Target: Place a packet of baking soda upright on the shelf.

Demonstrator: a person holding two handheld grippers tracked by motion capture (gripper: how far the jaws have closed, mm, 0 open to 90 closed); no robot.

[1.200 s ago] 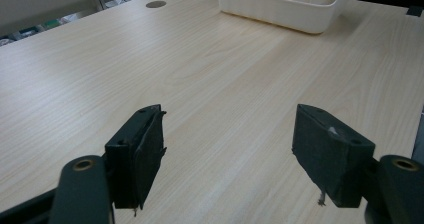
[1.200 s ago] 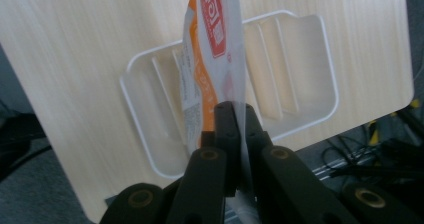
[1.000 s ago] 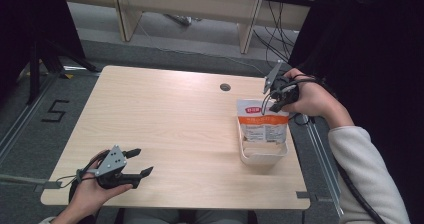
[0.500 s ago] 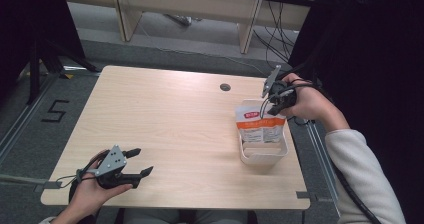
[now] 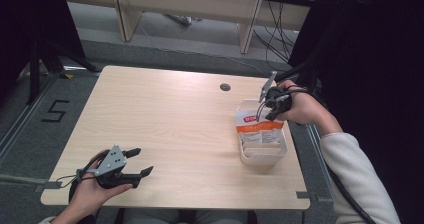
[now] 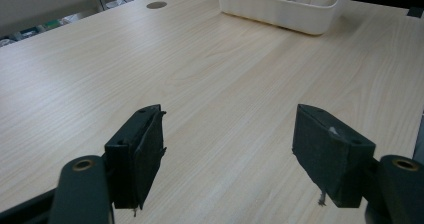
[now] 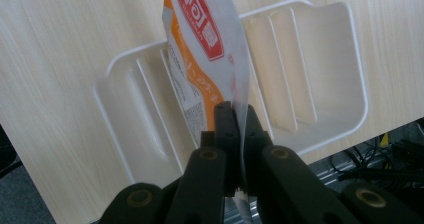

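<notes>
pouch (image 7: 205,49) stands in white bin (image 7: 320,59) — right jaws clamp it, left jaws parted.

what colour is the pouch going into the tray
White and orange with a red label, pouch, clearest in the right gripper view.

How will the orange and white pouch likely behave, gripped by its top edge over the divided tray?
The pouch looks thin and flat, so probably light and floppy. Pinched at one edge by the right gripper, it may sway or bend. Its glossy film could slip, or catch on the white tray's dividers.
</notes>
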